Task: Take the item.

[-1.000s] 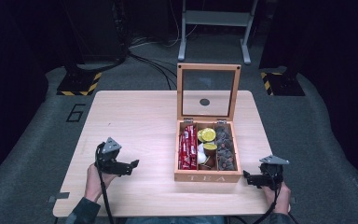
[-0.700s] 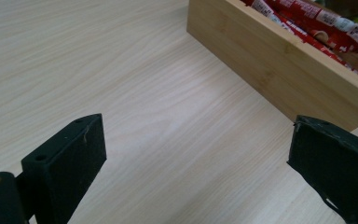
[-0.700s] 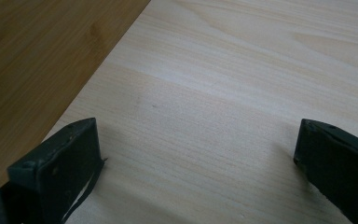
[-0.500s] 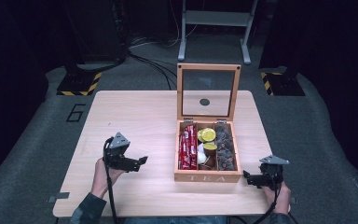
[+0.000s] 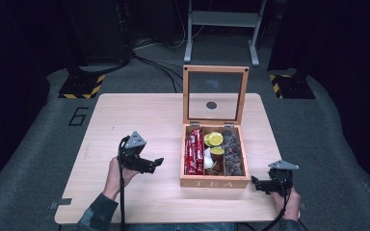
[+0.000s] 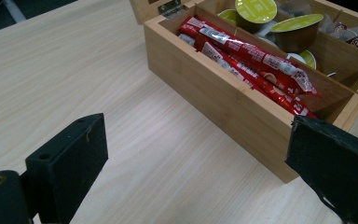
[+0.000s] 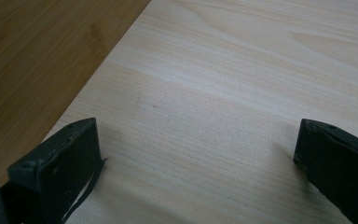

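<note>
Dark floor and black equipment stands surround the pale wooden table (image 5: 139, 120), and we read across it from the left. On the floor by the table's far left corner we see a painted number 6 (image 5: 78, 116). Over the table's left half the person's left hand (image 5: 116, 172) holds the left gripper (image 5: 157, 162) just above the surface, pointing toward the box; its jaws stand wide apart with nothing between them — in the left gripper view we see only bare table and the box's near corner in the gap.

Right of centre sits a wooden tea box (image 5: 215, 182) with "TEA" on its front wall and its glass-paned lid (image 5: 215, 95) standing upright at the back. Its left compartment holds red sachets (image 6: 251, 60), the middle one green-lidded capsules (image 6: 297, 29), the right one dark wrapped packets (image 5: 232, 153).

At the table's near right corner the right hand (image 5: 289, 199) holds the right gripper (image 5: 255, 182) low, just beside the box's front right corner. We see its jaws spread wide too — empty, with bare tabletop between them.
</note>
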Available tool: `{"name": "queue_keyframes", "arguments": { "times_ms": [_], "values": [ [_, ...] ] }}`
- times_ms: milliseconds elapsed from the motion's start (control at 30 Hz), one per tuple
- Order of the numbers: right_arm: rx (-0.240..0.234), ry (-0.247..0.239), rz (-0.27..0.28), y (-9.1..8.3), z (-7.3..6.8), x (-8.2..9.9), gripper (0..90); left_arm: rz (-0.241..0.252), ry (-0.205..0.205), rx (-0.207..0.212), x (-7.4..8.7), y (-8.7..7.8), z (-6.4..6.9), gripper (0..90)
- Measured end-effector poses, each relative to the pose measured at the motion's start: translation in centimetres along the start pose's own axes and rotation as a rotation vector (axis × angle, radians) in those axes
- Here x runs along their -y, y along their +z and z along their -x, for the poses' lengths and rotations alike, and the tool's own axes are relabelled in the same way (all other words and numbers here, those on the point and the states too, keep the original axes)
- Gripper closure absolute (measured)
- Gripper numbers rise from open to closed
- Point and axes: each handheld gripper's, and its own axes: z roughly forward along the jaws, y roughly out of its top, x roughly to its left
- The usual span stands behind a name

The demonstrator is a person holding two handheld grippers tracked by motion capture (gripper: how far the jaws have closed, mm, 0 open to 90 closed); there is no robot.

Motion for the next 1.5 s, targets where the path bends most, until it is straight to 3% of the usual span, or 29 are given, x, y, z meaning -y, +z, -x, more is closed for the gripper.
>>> {"name": "queue_keyframes", "arguments": {
  "times_ms": [667, 1500],
  "values": [
    [0.0, 0.001, 0.0, 0.0, 0.0, 0.0, 0.0, 0.003, 0.044, 0.092, -3.5, 3.3, 2.0, 5.8],
    [0.0, 0.0, 0.001, 0.0, 0.0, 0.0, 0.1, -0.047, 0.112, 0.229, -7.2, 9.2, 5.6, 6.1]
  ]
}}
